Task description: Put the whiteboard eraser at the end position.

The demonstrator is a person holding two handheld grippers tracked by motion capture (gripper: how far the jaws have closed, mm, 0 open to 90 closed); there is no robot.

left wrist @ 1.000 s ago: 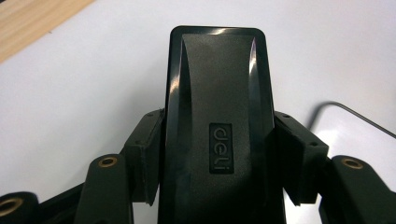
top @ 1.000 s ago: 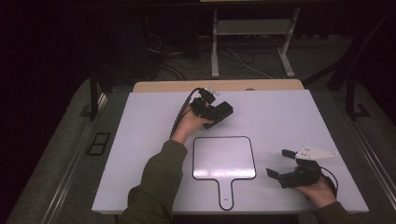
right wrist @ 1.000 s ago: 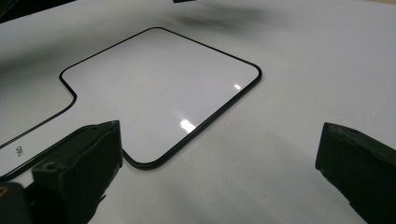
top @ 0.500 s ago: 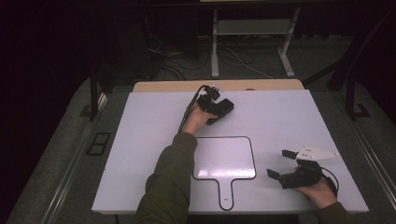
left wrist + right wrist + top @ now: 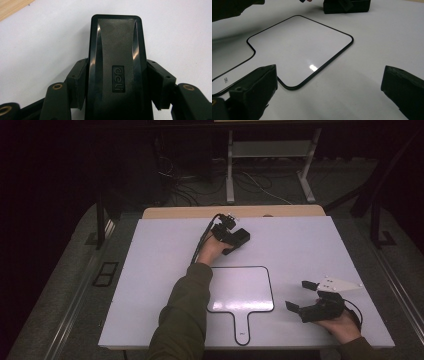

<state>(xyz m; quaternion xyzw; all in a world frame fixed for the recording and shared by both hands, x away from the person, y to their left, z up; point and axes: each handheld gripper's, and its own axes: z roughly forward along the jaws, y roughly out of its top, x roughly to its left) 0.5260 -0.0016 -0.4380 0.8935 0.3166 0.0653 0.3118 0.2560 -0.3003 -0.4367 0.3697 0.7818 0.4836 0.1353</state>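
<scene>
High view: white table (image 5: 150, 270), dark room, left hand-held gripper (image 5: 239, 240) clamped on black eraser (image 5: 241, 238), right hand-held gripper (image 5: 300, 295) agape

The left arm reaches far across the table, its sleeve stretched out, and the left gripper (image 5: 235, 238) has its jaws clamped. The right gripper (image 5: 303, 296), held low at the near right, points left with jaws spread wide.
</scene>
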